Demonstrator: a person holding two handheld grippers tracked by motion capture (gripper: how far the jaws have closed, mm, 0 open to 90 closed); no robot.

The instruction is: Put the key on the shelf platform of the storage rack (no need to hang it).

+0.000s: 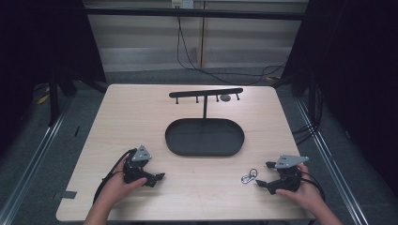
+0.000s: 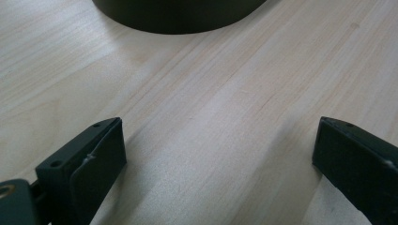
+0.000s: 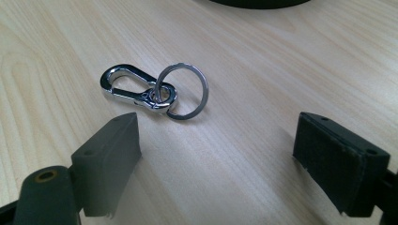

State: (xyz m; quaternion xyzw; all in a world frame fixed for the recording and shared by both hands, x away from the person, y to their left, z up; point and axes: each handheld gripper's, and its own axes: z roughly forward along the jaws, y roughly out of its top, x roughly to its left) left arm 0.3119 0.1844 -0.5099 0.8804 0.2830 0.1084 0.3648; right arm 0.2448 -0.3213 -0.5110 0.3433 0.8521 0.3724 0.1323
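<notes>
A silver keyring clip lay flat on the counter, just ahead of the right gripper, fingers wide. The left gripper, also wide, held nothing. A clean pickup likely meant straddling the upstanding ring.

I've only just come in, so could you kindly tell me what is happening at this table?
A person sits at a wooden table, holding one set of tongs in each hand. The right tongs are open and aimed at a silver clip with a key ring lying on the table just ahead of them, not yet gripped. The left tongs are open too, over bare wood. Beyond them stands a black hook stand on an oval tray base, its hooks apparently bare.
</notes>
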